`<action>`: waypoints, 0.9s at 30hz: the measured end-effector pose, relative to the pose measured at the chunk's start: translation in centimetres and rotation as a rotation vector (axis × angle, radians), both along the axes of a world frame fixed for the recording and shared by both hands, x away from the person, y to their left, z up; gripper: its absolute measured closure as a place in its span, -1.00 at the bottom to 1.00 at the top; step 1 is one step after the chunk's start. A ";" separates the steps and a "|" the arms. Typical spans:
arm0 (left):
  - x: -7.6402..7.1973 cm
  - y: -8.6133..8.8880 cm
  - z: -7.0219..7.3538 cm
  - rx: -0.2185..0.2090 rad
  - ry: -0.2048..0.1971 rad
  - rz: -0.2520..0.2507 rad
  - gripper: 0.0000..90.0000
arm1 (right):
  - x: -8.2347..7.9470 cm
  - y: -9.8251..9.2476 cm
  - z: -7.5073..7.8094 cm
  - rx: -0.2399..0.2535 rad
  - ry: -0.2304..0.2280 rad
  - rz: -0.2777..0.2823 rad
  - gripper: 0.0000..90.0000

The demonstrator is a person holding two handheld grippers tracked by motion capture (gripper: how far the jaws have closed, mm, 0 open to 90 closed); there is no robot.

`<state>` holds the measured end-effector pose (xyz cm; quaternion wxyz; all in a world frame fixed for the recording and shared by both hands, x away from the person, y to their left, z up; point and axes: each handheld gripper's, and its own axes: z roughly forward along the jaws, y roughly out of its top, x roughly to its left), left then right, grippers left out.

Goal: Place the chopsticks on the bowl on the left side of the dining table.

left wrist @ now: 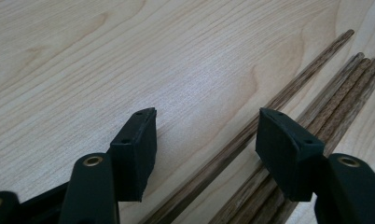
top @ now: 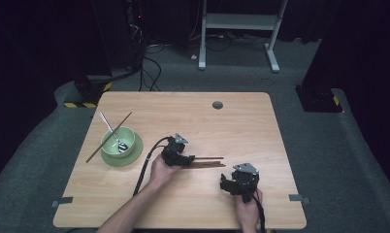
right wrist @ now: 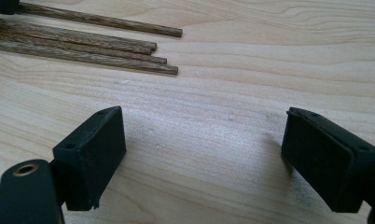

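Over the chopsticks (left wrist: pixel 288 93), left gripper (left wrist: pixel 206 140) jaws apart (one stick between), right gripper (right wrist: pixel 204 154) jaws wide, no readable writing

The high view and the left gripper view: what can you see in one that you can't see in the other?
From above you see the green bowl with a spoon in it, on a green plate, one chopstick leaning across the bowl, and the right gripper with open jaws. The left gripper view adds the close detail: the single chopstick lying between the open jaws and the wood grain. Both share the table, the left gripper and the bundle of chopsticks.
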<state>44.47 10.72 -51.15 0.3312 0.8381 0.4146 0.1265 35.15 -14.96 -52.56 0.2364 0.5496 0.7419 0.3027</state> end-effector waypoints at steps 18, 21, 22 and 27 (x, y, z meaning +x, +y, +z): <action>1.0 0.2 0.3 0.047 -0.004 -0.020 0.11 | 0.0 0.0 0.0 0.001 0.001 -0.001 -0.70; 1.2 0.2 0.3 0.059 -0.005 -0.018 0.16 | 0.0 0.0 0.0 0.001 0.001 -0.001 -0.70; 1.3 0.2 0.4 0.066 -0.003 -0.019 0.17 | 0.0 0.0 0.0 0.001 0.001 -0.001 -0.71; 1.5 0.5 0.4 0.061 -0.002 -0.016 0.24 | 0.0 0.0 0.0 0.001 0.001 0.000 -0.70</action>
